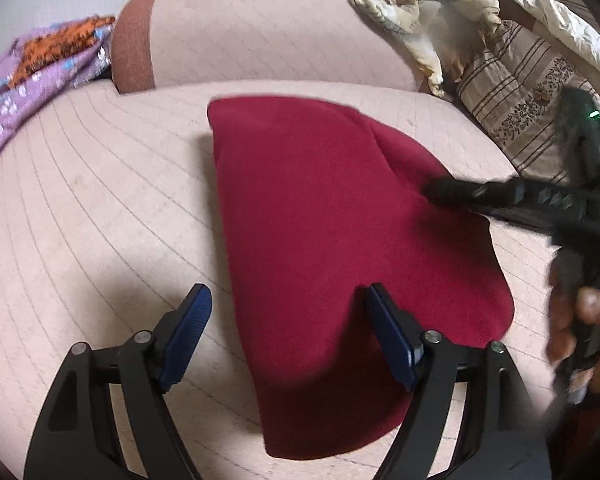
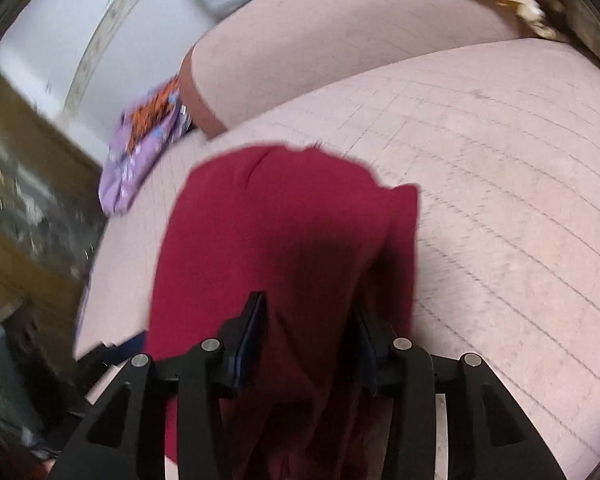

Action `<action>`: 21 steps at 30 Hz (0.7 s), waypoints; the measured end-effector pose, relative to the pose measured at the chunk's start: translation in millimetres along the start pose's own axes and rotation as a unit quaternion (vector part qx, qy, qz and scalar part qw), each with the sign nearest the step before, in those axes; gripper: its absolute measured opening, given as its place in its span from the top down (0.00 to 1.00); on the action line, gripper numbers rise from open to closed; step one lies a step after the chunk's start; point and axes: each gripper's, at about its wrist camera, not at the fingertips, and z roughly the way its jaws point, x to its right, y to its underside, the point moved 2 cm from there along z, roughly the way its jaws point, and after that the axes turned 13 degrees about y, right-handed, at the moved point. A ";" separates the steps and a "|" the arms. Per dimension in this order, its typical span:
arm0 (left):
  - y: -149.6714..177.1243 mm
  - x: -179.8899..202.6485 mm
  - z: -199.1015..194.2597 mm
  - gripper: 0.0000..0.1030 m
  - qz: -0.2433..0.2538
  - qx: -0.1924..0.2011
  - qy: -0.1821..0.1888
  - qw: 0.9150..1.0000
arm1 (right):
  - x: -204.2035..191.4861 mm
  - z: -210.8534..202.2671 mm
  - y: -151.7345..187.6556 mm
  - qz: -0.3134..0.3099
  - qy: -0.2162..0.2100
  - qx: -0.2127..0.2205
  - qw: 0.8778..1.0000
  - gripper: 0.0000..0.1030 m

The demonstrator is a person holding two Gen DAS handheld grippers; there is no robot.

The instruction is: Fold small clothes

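Observation:
A dark red garment (image 1: pixel 340 220) lies folded into a long strip on the pink quilted mattress (image 1: pixel 100 200). My left gripper (image 1: pixel 288 300) hovers over its near end, blue pads spread wide, one pad over the mattress and one over the cloth, nothing pressed between them. A hand (image 1: pixel 568 312) holds my right gripper (image 1: pixel 444 196), which reaches in from the right over the garment's right edge. In the right wrist view the right gripper (image 2: pixel 308 316) stands partly open above the red garment (image 2: pixel 284 220). Cloth shows in the gap, but the pads do not press it.
A purple and orange patterned cloth (image 1: pixel 40 76) lies at the mattress's far left edge. A pink bolster with a brown band (image 1: pixel 260 36) runs along the back. A striped pillow (image 1: pixel 516 100) and a crumpled floral blanket (image 1: pixel 420 12) sit at the back right. The mattress edge (image 2: pixel 88 280) drops off left.

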 end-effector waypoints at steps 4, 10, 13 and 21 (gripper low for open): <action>-11.5 -8.2 1.3 0.23 -0.008 0.014 -0.004 1.000 | -1.2 -45.4 -16.5 0.008 0.019 0.074 0.997 0.53; -10.5 -8.8 24.3 0.22 -0.010 -0.003 0.004 1.000 | -37.2 -11.4 -27.5 -0.056 0.006 0.040 0.998 0.58; -8.0 -7.3 28.5 0.20 -0.005 -0.005 0.003 1.000 | -40.5 28.9 -26.2 -0.079 0.063 0.008 0.995 0.58; -8.9 -7.0 30.2 0.18 -0.007 -0.002 0.005 1.000 | -36.7 42.1 -37.5 -0.075 0.086 0.009 0.993 0.58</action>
